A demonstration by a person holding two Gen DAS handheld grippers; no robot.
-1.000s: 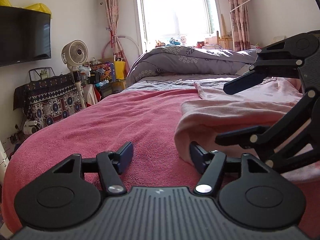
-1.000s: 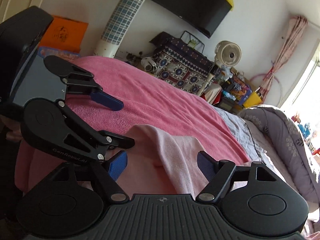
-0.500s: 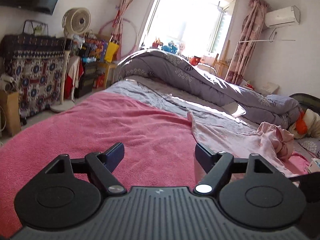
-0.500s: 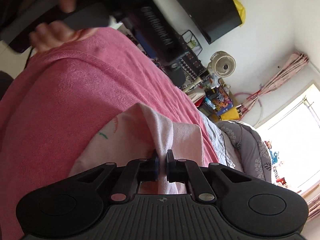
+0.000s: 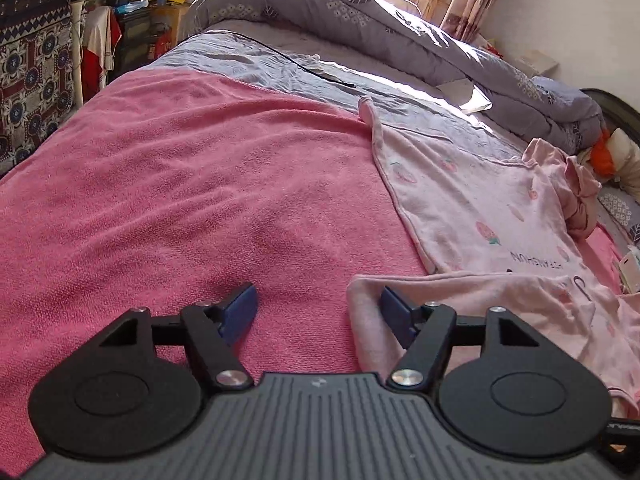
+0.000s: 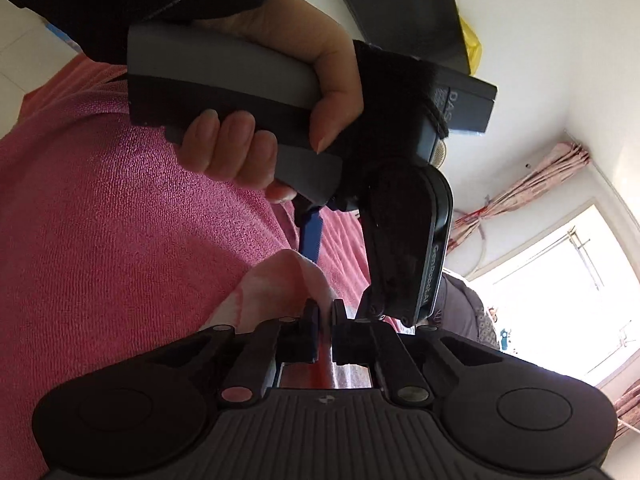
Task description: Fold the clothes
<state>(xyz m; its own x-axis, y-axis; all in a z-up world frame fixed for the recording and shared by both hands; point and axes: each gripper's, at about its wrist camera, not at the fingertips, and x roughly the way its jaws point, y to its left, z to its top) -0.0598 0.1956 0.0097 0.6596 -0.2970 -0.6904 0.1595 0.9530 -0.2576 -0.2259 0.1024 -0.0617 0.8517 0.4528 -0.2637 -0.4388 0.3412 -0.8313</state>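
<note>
A bed fills both views, its near half covered by a pink terry blanket (image 5: pixel 168 184). Past that lies a grey sheet (image 5: pixel 256 60), and a grey flowered quilt (image 5: pixel 360 24) is heaped along the far side by the window.

On the right part of the blanket a pale pink T-shirt (image 5: pixel 472 208) printed with strawberries and lettering lies spread out, its far corner reaching onto the grey sheet and a bunched sleeve or collar at its right edge. Its near edge is folded up into a thick roll.

The left gripper (image 5: pixel 318 312) hangs over the blanket beside that roll. Its jaws are closing but stand well apart, with bare blanket between them; the right blue pad sits against or just behind the rolled edge, and the pads do not pinch the cloth.

The right gripper (image 6: pixel 325 320) is clamped tight on a raised fold of the same pink shirt, which peaks up just past its fingertips.

In the right wrist view, a hand (image 6: pixel 280 100) in a dark sleeve grips the left gripper's grey handle above the blanket.
</note>
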